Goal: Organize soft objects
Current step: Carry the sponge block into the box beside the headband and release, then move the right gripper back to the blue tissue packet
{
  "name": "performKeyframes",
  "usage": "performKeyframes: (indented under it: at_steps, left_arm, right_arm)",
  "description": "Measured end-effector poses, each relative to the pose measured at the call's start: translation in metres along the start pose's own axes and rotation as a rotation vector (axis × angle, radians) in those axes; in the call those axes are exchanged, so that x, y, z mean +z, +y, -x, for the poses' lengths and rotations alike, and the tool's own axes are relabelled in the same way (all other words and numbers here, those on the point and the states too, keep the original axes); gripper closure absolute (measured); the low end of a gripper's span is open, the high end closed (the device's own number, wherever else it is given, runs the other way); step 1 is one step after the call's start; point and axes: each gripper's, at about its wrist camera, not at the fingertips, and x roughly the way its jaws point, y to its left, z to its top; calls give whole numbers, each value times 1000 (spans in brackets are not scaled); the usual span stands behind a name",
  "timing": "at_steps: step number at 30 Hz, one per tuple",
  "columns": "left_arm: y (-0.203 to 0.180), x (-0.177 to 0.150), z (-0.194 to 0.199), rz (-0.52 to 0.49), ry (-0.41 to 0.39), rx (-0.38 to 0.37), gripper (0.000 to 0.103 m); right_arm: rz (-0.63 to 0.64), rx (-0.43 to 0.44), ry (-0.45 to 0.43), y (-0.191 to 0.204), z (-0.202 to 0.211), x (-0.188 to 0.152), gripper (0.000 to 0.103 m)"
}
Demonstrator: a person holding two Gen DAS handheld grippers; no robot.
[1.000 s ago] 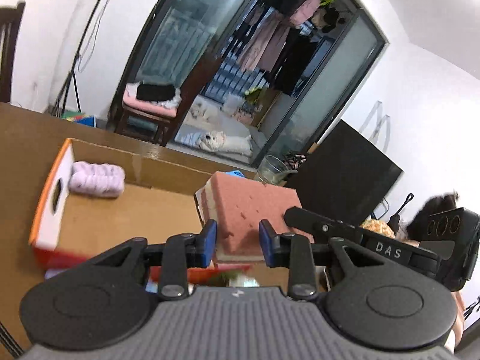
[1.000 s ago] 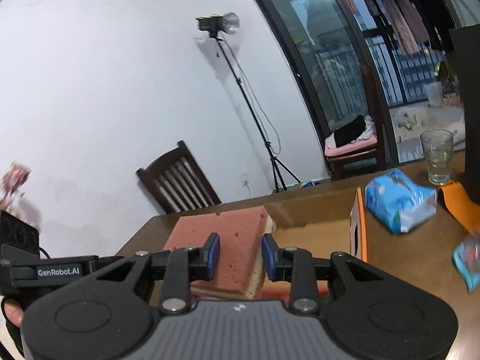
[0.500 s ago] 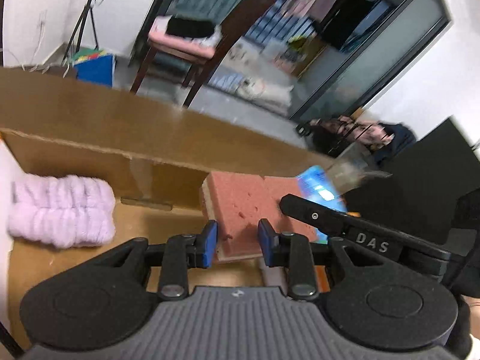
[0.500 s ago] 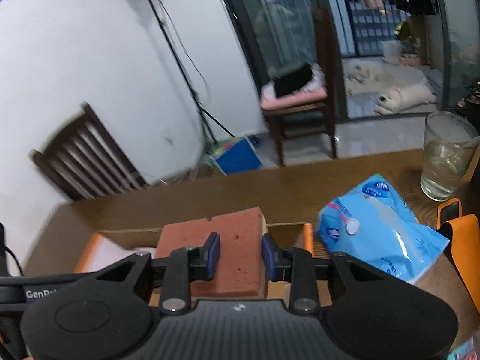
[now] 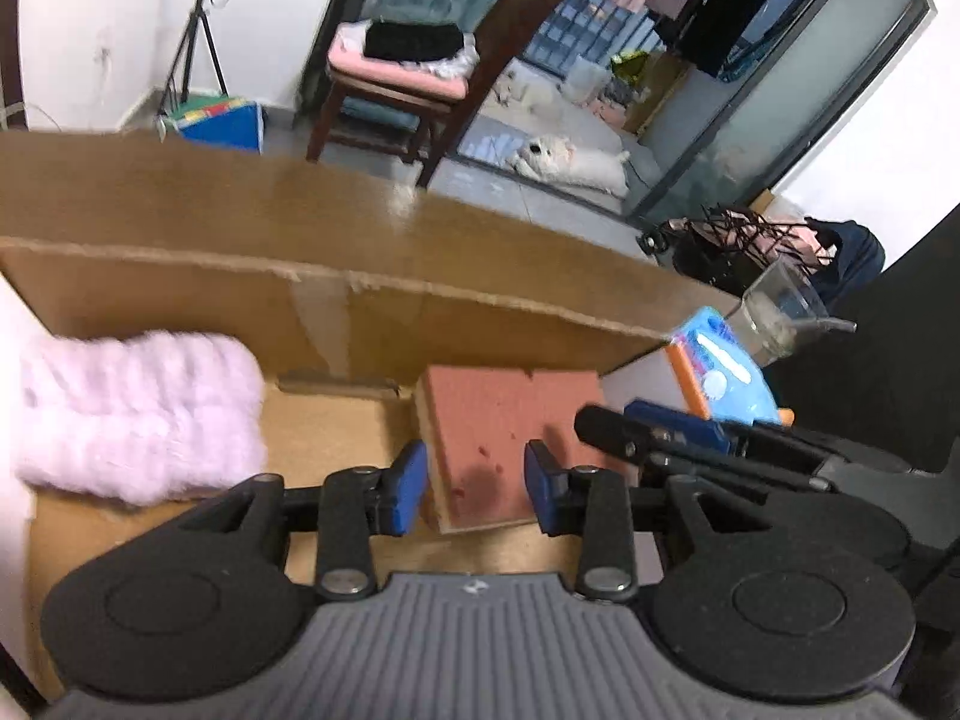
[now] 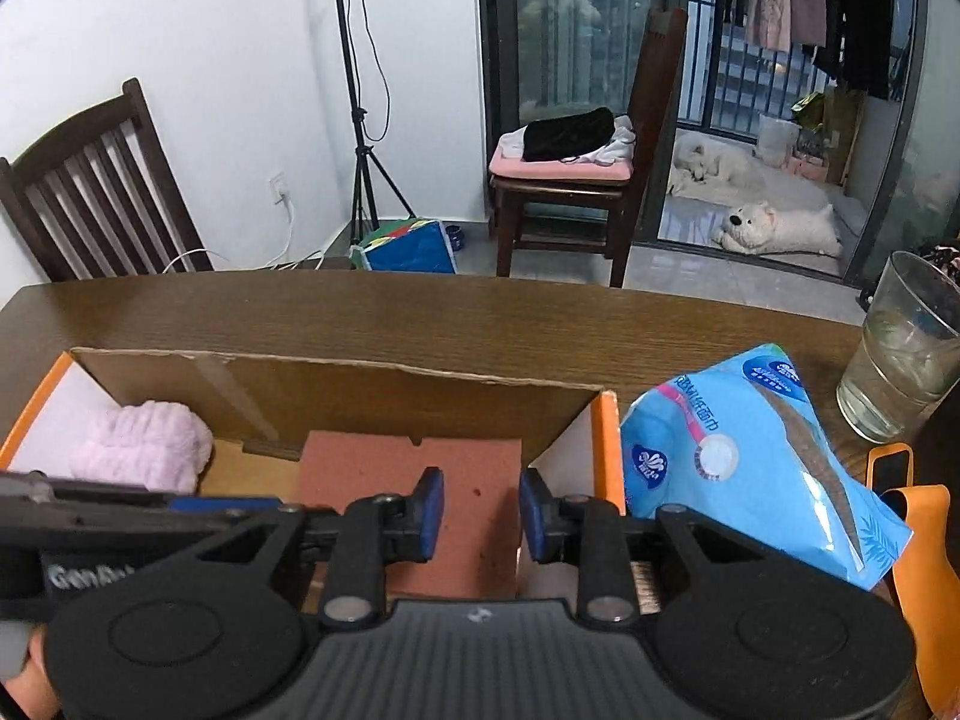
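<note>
Sponge [image 5: 492,438] in cardboard box [image 5: 336,324] – L tongs [image 5: 474,489] opening, R tongs [image 6: 480,516] closing

The box [image 6: 336,384] is raw brown cardboard, matt, with a ragged torn top edge and glossy orange end faces. The sponge [image 6: 414,480] inside is dull, reddish foam, pitted with small pores. The towel [image 6: 144,444] is fluffy, pale pink ribbed cloth. The bench [image 6: 420,318] is dark wood with visible grain and a soft sheen. The tissue pack [image 6: 750,462] is shiny, crinkled blue plastic film. The cup [image 6: 906,354] is clear glass. The fingers [image 6: 429,516] bear smooth blue pads on matt black plastic.
</note>
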Motion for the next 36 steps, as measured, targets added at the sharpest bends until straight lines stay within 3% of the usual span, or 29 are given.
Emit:
performKeyframes:
  at_steps: [2,10,14,19,23,27,31,36]
  left_arm:
    - [-2,1,20,-25,-28,10,59]
    - [-9,-13,123,-131,-150,151,50]
    - [-8,-38,170,-168,-206,195,43]
    - [-6,-92,214,-183,-264,222,40]
    - [1,-155,247,-214,-355,249,35]
    - [5,-226,271,-243,-431,263,31]
    - [9,-279,286,-242,-446,290,30]
    - [20,-330,309,-199,-463,318,25]
  right_arm:
    - [7,5,-8,3,14,-4,76]
    - [54,13,-124,13,112,-5,65]
    - [68,31,-182,18,158,-15,58]
    - [83,58,-225,27,201,-47,58]
    - [84,103,-279,33,234,-89,50]
    - [133,139,-341,44,259,-159,47]
    - [165,152,-378,59,277,-230,46]
    - [160,172,-391,66,294,-294,46]
